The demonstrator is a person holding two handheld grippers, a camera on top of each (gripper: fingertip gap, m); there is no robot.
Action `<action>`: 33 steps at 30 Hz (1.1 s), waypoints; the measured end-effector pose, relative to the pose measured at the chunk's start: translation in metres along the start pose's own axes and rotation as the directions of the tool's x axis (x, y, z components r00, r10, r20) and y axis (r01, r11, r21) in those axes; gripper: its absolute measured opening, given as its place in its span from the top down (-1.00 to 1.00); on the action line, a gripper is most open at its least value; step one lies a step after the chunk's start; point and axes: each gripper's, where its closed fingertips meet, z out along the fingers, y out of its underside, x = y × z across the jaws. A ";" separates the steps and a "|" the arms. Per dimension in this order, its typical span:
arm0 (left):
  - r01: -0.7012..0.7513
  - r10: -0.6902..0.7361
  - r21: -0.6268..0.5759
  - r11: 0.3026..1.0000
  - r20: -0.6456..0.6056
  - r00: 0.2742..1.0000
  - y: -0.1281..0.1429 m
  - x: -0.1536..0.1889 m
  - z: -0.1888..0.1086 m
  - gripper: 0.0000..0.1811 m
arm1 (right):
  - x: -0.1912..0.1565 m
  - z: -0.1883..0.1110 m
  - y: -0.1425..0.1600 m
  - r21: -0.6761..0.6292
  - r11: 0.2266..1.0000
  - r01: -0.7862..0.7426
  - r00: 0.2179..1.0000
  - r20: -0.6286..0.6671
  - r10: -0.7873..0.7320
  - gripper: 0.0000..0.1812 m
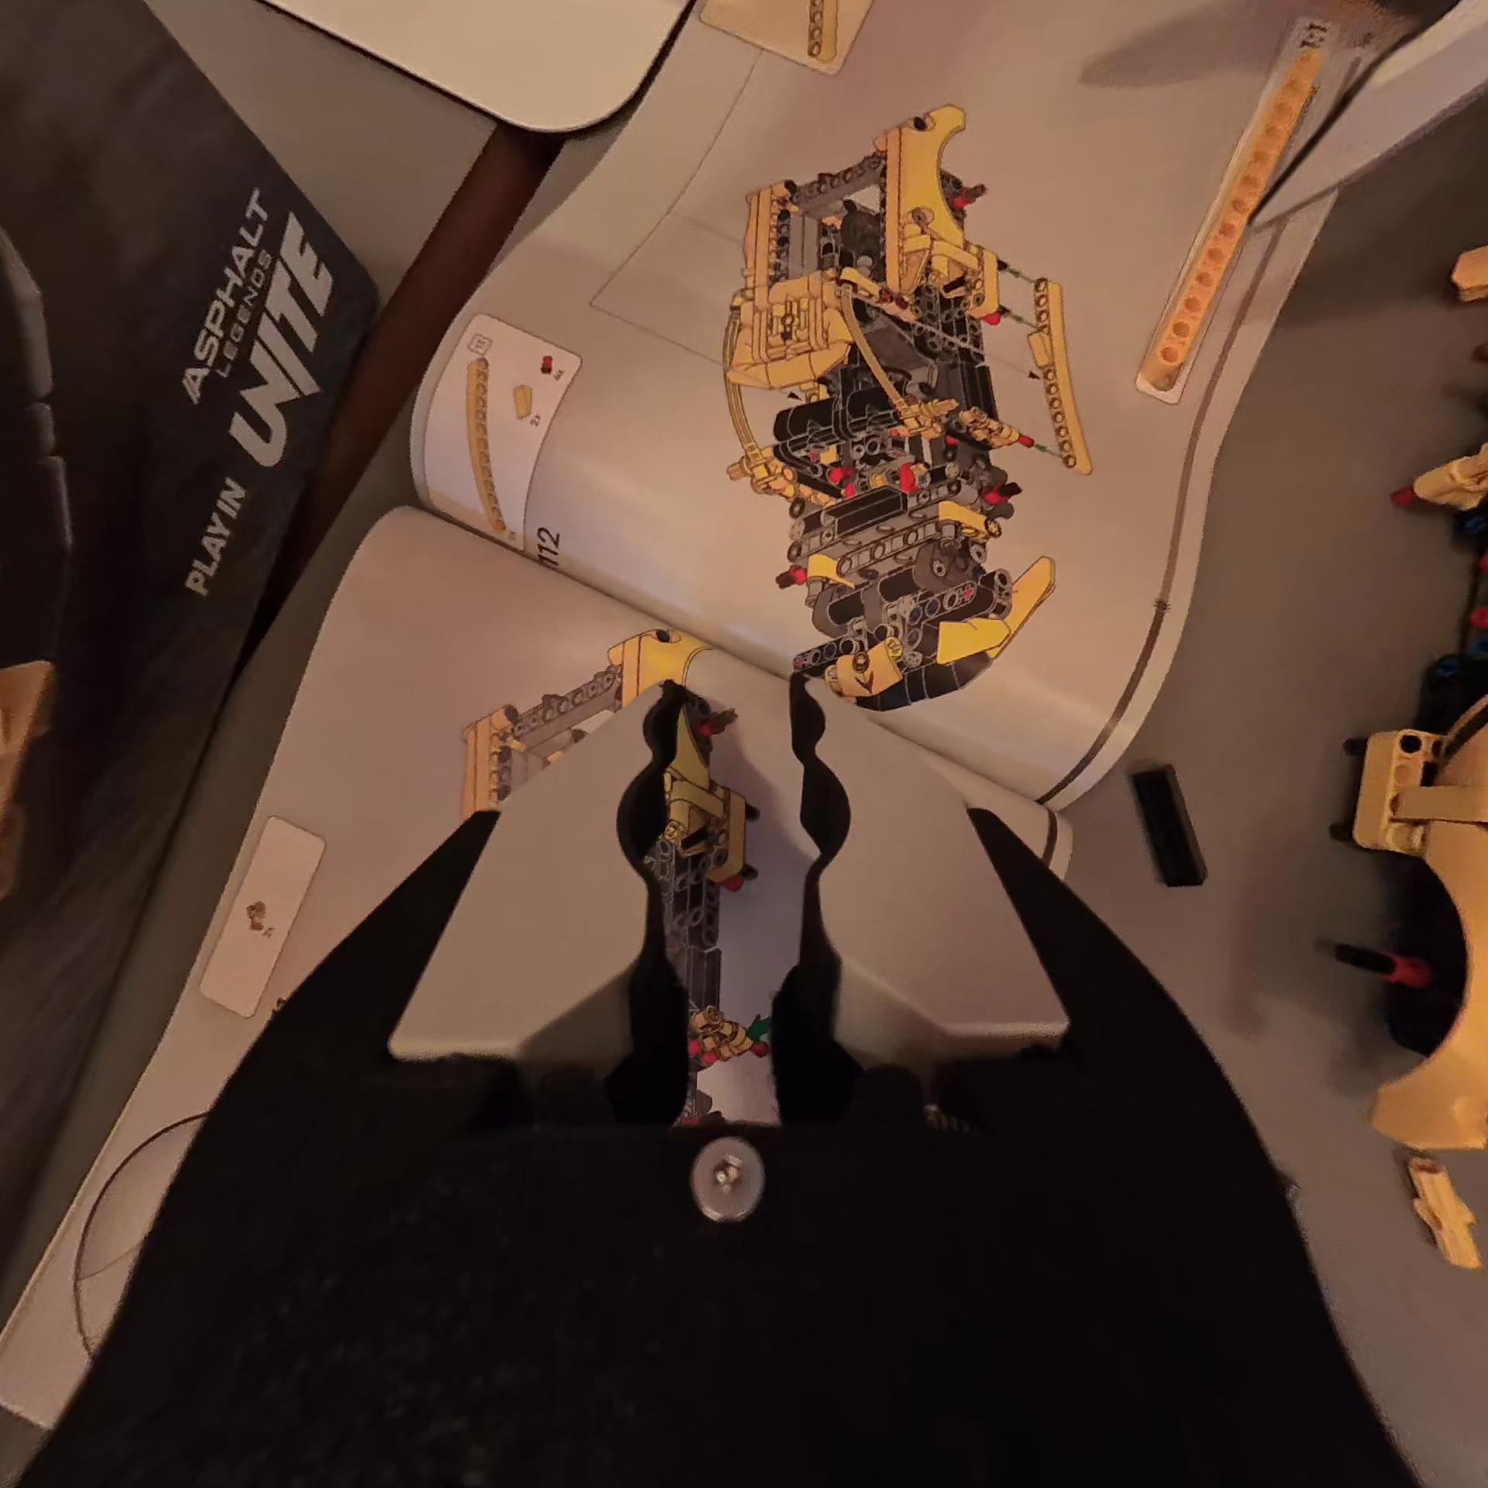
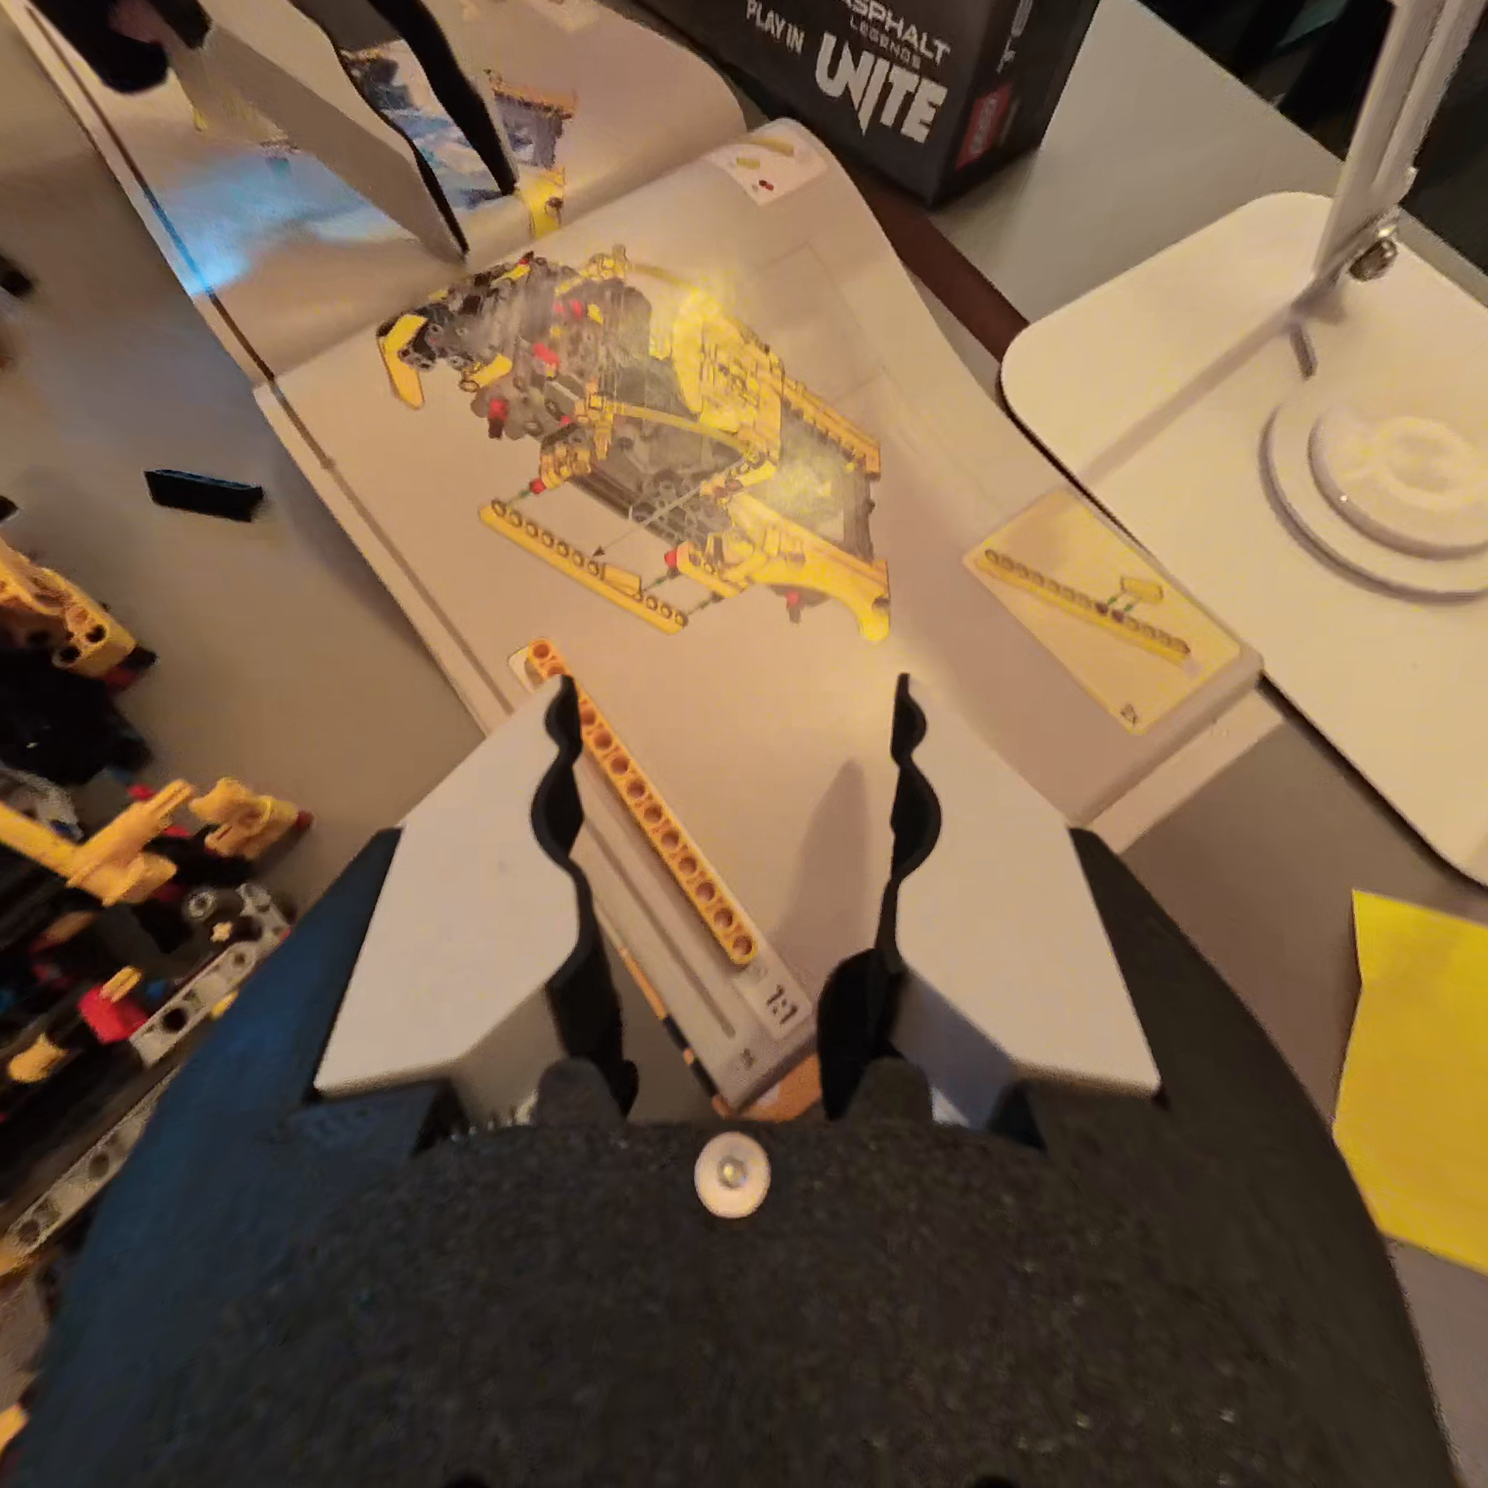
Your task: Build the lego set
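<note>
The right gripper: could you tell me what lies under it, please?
Under the open right gripper lies the instruction booklet, showing a printed yellow beam. The page's near end is covered.

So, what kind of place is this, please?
Probably a home or hobby table used for model building: an open instruction booklet lies on it, beside a half-built yellow model, the dark set box and a white lamp base.
</note>
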 end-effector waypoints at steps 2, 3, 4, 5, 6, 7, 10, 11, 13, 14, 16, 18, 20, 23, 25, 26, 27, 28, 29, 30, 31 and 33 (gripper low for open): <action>0.012 -0.012 0.006 1.000 0.020 1.000 0.001 -0.001 0.000 0.69 | -0.001 0.009 0.000 -0.026 0.999 0.018 0.999 0.027 -0.017 0.12; 0.025 -0.025 0.010 1.000 0.029 0.999 0.001 -0.002 0.000 0.69 | 0.000 0.013 0.004 -0.053 0.998 0.027 0.999 0.035 -0.025 0.11; 0.045 -0.046 0.016 0.999 0.036 0.998 0.002 -0.002 0.000 0.69 | 0.001 0.017 0.009 -0.089 0.995 0.033 0.999 0.036 -0.030 0.12; 0.068 -0.069 0.021 0.997 0.045 0.997 0.002 -0.003 0.000 0.70 | 0.000 0.019 0.012 -0.102 0.995 0.025 0.998 0.054 -0.019 0.12; 0.092 -0.093 0.023 0.996 0.053 0.994 0.003 -0.003 0.000 0.69 | -0.002 0.020 0.013 -0.105 0.995 0.003 0.997 0.078 0.005 0.15; 0.119 -0.120 0.024 0.993 0.060 0.991 0.004 -0.004 0.000 0.69 | -0.002 0.020 0.014 -0.105 0.994 -0.022 0.995 0.092 0.032 0.15; 0.210 -0.215 0.065 0.976 0.082 0.973 0.005 -0.006 0.000 0.69 | 0.000 0.018 0.015 -0.087 0.996 -0.031 0.994 0.100 0.040 0.20; 0.222 -0.230 0.085 0.971 0.087 0.969 0.006 -0.006 0.000 0.69 | 0.002 0.018 0.016 -0.084 0.996 -0.027 0.995 0.091 0.035 0.25; 0.243 -0.253 0.115 0.963 0.083 0.964 0.007 -0.007 0.000 0.69 | 0.008 0.019 0.018 -0.074 0.997 0.023 0.999 0.043 -0.020 0.38; 0.276 -0.286 0.124 0.953 0.071 0.956 0.008 -0.008 -0.001 0.70 | 0.007 0.020 0.018 -0.058 0.998 0.039 0.999 0.034 -0.037 0.37; 0.337 -0.346 0.142 0.931 0.047 0.937 0.008 -0.010 -0.001 0.72 | 0.006 0.020 0.018 -0.048 0.999 0.023 0.999 0.033 -0.021 0.37; 0.358 -0.369 0.155 0.921 0.042 0.929 0.008 -0.010 0.000 0.72 | 0.005 0.020 0.018 -0.057 0.998 0.028 0.999 0.031 -0.027 0.37; 0.341 -0.353 0.149 0.928 0.067 0.933 0.008 -0.010 0.000 0.72 | 0.005 0.020 0.018 -0.064 0.998 0.029 0.999 0.032 -0.027 0.37; 0.300 -0.315 0.128 0.945 0.120 0.942 0.005 -0.009 0.000 0.73 | 0.004 0.020 0.018 -0.066 0.997 0.033 0.999 0.040 -0.031 0.36; 0.276 -0.293 0.126 0.953 0.151 0.944 0.001 -0.009 -0.001 0.74 | 0.002 0.016 0.016 -0.083 0.996 0.027 0.997 0.068 -0.022 0.27; 0.264 -0.284 0.131 0.955 0.163 0.945 -0.001 -0.009 0.000 0.73 | -0.002 0.010 0.012 -0.070 0.998 0.008 0.994 0.107 -0.001 0.27; 0.253 -0.274 0.137 0.958 0.168 0.947 -0.004 -0.008 0.000 0.73 | -0.009 0.002 0.006 -0.051 0.999 -0.010 0.987 0.160 0.018 0.31; 0.246 -0.268 0.142 0.959 0.166 0.949 -0.006 -0.007 0.000 0.73 | -0.016 -0.006 0.004 -0.047 0.999 -0.001 0.978 0.209 0.011 0.36; 0.243 -0.265 0.147 0.959 0.156 0.951 -0.008 -0.004 0.000 0.73 | -0.018 -0.011 0.007 -0.066 0.997 0.032 0.975 0.223 -0.017 0.40; 0.245 -0.266 0.152 0.958 0.139 0.954 -0.011 -0.002 -0.001 0.72 | -0.022 -0.015 0.012 -0.086 0.994 0.071 0.971 0.236 -0.048 0.42; 0.250 -0.270 0.165 0.954 0.117 0.956 -0.015 0.001 -0.003 0.72 | -0.027 -0.018 0.016 -0.107 0.989 0.101 0.966 0.249 -0.072 0.45; 0.266 -0.284 0.208 0.941 0.065 0.956 -0.025 0.007 -0.009 0.72 | -0.029 -0.017 0.024 -0.149 0.977 0.151 0.963 0.247 -0.111 0.50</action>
